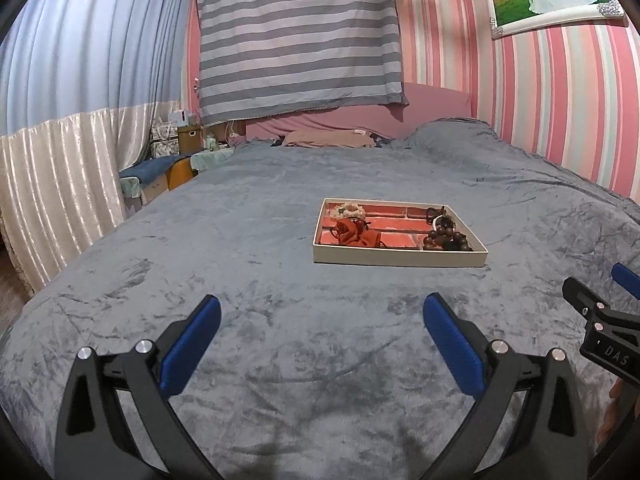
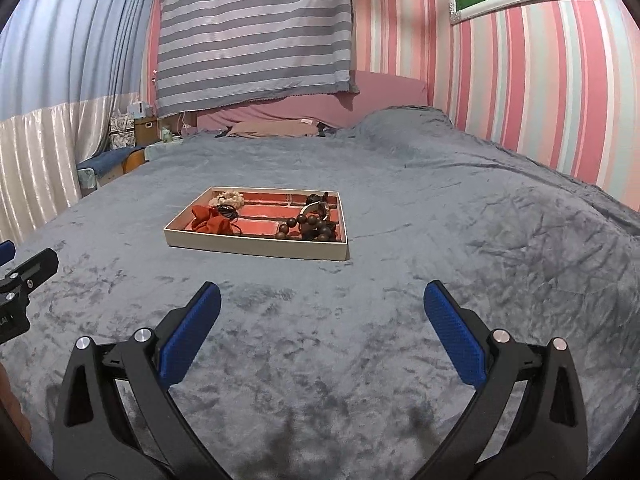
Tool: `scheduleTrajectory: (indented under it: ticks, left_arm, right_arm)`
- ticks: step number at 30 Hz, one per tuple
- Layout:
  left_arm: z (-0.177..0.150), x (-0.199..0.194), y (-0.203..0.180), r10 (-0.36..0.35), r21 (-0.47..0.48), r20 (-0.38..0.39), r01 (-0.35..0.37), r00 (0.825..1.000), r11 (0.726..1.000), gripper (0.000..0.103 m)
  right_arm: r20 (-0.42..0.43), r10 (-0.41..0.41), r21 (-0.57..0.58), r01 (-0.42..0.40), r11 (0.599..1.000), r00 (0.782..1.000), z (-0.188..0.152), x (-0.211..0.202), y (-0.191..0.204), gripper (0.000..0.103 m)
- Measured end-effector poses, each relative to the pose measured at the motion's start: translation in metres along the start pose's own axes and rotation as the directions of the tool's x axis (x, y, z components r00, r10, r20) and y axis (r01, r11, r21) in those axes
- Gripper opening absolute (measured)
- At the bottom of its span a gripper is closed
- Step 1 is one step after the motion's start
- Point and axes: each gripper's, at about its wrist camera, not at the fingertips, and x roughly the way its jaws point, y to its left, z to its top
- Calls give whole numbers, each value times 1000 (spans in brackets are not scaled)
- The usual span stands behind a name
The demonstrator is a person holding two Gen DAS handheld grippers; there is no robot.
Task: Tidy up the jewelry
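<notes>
A shallow cream tray with a red brick-pattern floor lies on the grey bedspread, also in the right wrist view. In it lie a red fabric scrunchie, a cream scrunchie, a dark wooden bead bracelet and black hair ties. My left gripper is open and empty, short of the tray. My right gripper is open and empty, short of the tray and to its right.
The grey bedspread covers a wide bed. A pillow and pink headboard lie at the far end. A striped cloth hangs above. Bedside clutter and curtains stand at the left. The right gripper's body shows at the left view's right edge.
</notes>
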Motion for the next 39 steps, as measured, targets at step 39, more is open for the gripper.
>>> scheduleTrajectory:
  ticks: [39]
  left_arm:
    - [-3, -5, -7, 7, 20, 0, -7, 1000, 1000, 99]
  right_arm:
    - [18, -29, -2, 29, 1000, 999, 2, -11, 4, 99]
